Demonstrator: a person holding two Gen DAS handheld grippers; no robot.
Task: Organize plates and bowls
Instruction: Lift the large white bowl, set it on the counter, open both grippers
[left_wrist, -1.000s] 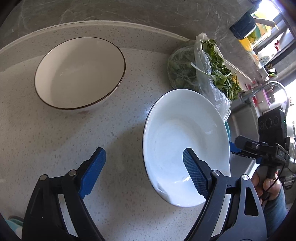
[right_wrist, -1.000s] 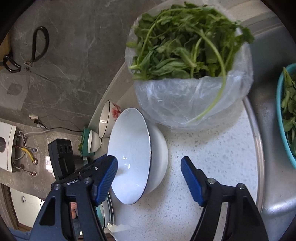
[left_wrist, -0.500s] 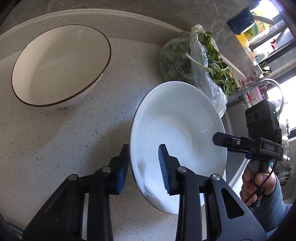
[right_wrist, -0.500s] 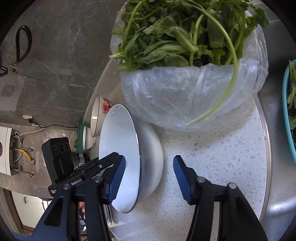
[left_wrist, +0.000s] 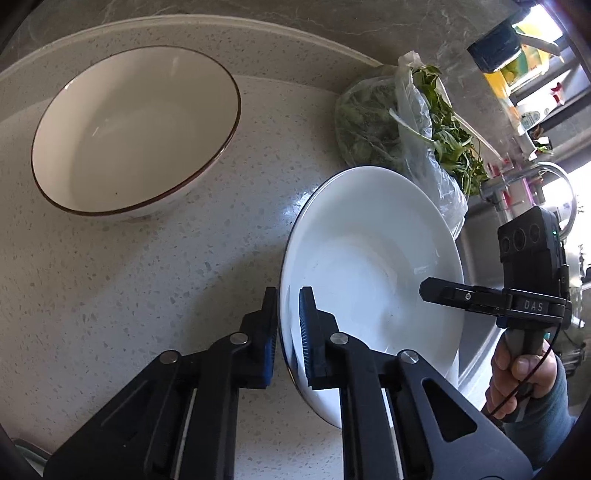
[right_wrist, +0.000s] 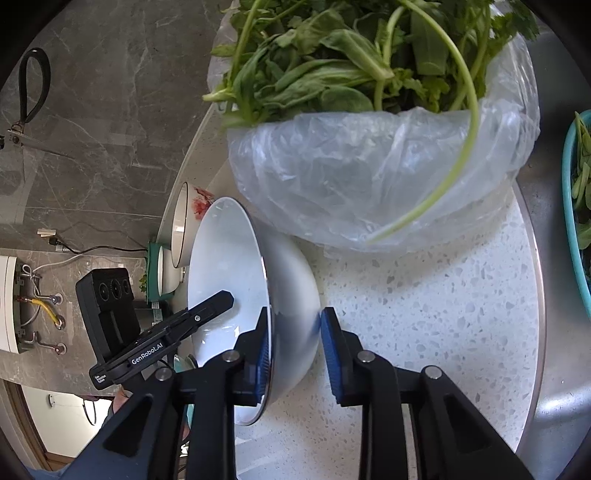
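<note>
A white bowl (left_wrist: 373, 266) sits on the speckled counter (left_wrist: 129, 280). My left gripper (left_wrist: 288, 332) is shut on its near rim, one pad outside and one inside. My right gripper (right_wrist: 293, 350) is closed down on the opposite rim of the same white bowl (right_wrist: 229, 258), with one pad inside and one pad against its outer wall. A cream bowl with a brown rim (left_wrist: 136, 129) stands empty at the back left; it also shows in the right wrist view (right_wrist: 183, 225), partly hidden behind the white bowl.
A plastic bag of leafy greens (right_wrist: 369, 110) lies right behind the white bowl, also seen in the left wrist view (left_wrist: 413, 122). A teal basin of greens (right_wrist: 576, 221) sits in the sink at right. A small bowl (right_wrist: 162, 269) stands farther off.
Both grippers moved in on the white bowl and closed from wide open onto its opposite rims.
</note>
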